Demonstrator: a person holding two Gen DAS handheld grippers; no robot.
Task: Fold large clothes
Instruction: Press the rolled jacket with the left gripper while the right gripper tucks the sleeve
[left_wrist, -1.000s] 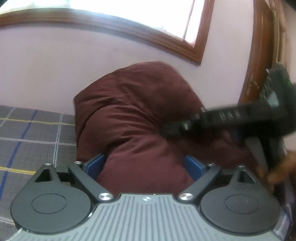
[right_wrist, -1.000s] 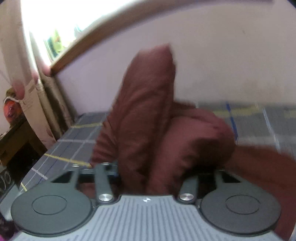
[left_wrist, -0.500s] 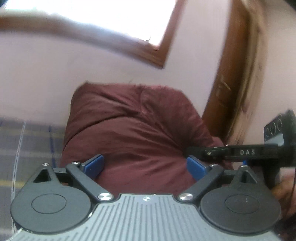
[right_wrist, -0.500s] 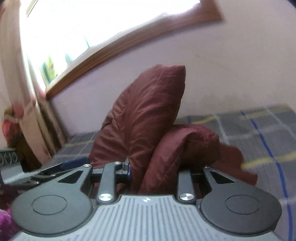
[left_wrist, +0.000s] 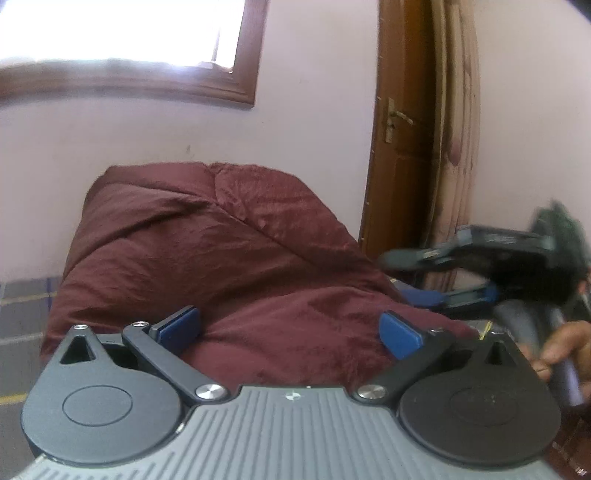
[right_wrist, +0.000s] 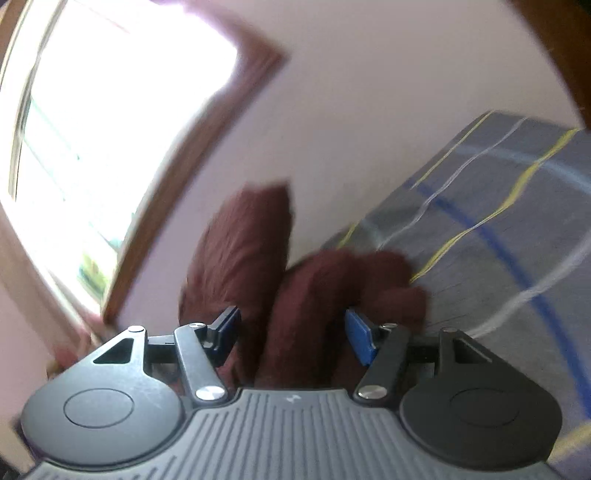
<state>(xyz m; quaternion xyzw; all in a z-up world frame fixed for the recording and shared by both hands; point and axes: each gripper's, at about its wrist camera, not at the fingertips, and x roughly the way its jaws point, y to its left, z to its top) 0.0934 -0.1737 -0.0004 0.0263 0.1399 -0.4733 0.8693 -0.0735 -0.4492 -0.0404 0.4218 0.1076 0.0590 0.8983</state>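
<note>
A large maroon garment lies heaped on the grey checked bedsheet, leaning against the pink wall. My left gripper is low in front of the heap, its jaws wide and still opening. The cloth bulges between the blue pads without being pinched. My right gripper is rolled to one side and its jaws are opening. A thick fold of the garment stands between its pads, which no longer squeeze it. In the left wrist view, the right gripper shows blurred at the right, held by a person's hand.
A wooden-framed window sits in the wall above the heap. Right of it are a brown door with a handle and a hanging curtain. The bedsheet stretches away on the right of the right wrist view.
The right gripper's jaws have spread off the fold they pinched, and it has rolled and sunk. The left gripper's jaws widened. In its view the door came in and the right gripper drew away rightward.
</note>
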